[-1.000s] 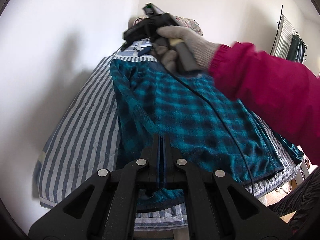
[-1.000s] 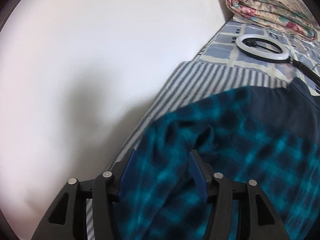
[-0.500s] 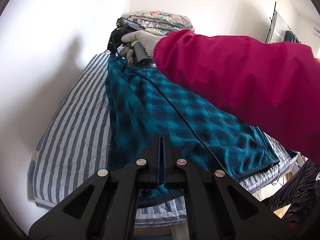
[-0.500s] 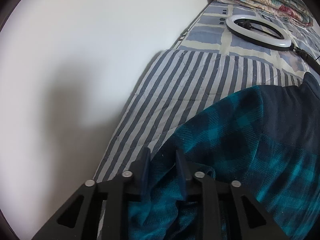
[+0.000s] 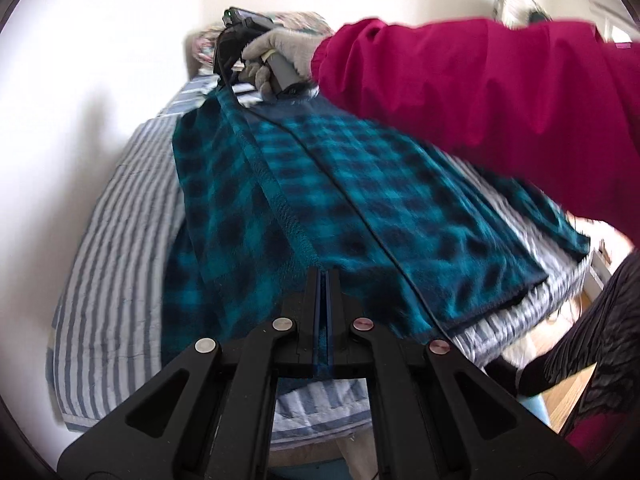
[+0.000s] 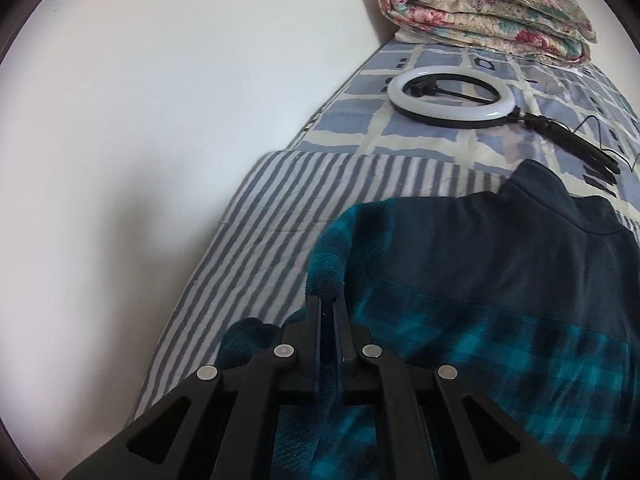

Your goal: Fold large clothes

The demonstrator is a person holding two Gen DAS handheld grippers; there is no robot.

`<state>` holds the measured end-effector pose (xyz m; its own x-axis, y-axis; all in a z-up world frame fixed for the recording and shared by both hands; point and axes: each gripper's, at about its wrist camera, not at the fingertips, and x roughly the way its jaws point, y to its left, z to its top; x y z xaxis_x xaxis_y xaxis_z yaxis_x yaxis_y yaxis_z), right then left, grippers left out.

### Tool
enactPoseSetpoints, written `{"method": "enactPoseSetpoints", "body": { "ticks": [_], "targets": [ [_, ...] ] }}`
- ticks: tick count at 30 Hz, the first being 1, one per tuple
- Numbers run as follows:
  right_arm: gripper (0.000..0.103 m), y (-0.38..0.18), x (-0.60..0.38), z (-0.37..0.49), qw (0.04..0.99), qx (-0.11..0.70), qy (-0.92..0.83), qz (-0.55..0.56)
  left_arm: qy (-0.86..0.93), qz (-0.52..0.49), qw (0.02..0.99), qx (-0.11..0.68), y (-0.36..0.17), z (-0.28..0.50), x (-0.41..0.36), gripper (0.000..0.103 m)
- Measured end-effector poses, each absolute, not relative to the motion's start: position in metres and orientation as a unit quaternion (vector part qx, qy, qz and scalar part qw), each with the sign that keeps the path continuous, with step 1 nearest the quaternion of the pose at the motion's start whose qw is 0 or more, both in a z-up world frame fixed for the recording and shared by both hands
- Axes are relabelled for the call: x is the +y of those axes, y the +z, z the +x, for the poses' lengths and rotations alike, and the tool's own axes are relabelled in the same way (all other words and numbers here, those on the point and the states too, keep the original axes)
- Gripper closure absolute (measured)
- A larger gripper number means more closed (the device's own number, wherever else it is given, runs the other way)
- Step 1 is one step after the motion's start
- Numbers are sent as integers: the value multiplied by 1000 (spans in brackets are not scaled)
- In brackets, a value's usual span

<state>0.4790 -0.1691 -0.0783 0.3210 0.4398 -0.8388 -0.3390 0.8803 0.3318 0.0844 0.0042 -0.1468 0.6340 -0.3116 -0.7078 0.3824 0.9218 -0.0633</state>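
Observation:
A teal and black plaid fleece jacket [image 5: 360, 208] with a dark navy yoke and collar [image 6: 500, 248] lies on a striped bed. My left gripper [image 5: 323, 276] is shut on the jacket's lower left edge and holds it raised. My right gripper [image 6: 327, 304] is shut on a fold of the jacket at the left shoulder. In the left wrist view the right gripper [image 5: 224, 76] shows at the far end, held by a gloved hand [image 5: 280, 48] with a red sleeve. The jacket's left side is lifted between the two grippers.
The striped sheet [image 5: 116, 240] covers the bed beside a white wall [image 6: 140, 120]. A ring light [image 6: 452, 96] with a black stand lies on a blue checked cover [image 6: 352, 124]. A folded floral quilt [image 6: 488, 4] sits at the bed's head. The bed's edge and wooden floor [image 5: 576, 392] are at the right.
My right gripper closed from open onto the jacket's shoulder fold and lifted it. My left gripper stayed shut on the lower edge, and the jacket's left side rose off the bed.

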Motion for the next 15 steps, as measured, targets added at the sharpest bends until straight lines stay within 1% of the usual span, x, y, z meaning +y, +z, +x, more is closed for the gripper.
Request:
{"method": "enactPoseSetpoints", "body": {
  "ticks": [4, 6, 8, 9, 10, 11, 12, 13, 15],
  "targets": [
    [100, -102, -216, 476, 802, 545, 233, 79, -208, 88, 888, 401, -162, 81, -25, 103],
    [99, -120, -227, 473, 798, 561, 214, 55, -224, 95, 877, 415, -167, 81, -35, 103],
    [87, -134, -230, 468, 798, 575, 181, -3, -245, 93, 867, 424, -168, 77, -43, 103],
    [84, -138, -230, 469, 800, 575, 165, -29, -252, 92, 864, 427, -168, 75, -45, 102],
    [78, -138, -232, 467, 805, 572, 152, -49, -258, 91, 861, 429, -168, 73, -46, 98],
    [76, -135, -233, 467, 810, 566, 148, -53, -263, 85, 859, 430, -168, 71, -46, 91],
    [76, -132, -235, 467, 813, 559, 153, -48, -263, 80, 859, 431, -167, 70, -44, 88],
    [76, -124, -236, 465, 816, 552, 165, -35, -261, 65, 860, 433, -166, 70, -40, 82],
    [74, -106, -230, 460, 817, 538, 210, -8, -249, 21, 864, 438, -164, 74, -24, 81]
  ]
}}
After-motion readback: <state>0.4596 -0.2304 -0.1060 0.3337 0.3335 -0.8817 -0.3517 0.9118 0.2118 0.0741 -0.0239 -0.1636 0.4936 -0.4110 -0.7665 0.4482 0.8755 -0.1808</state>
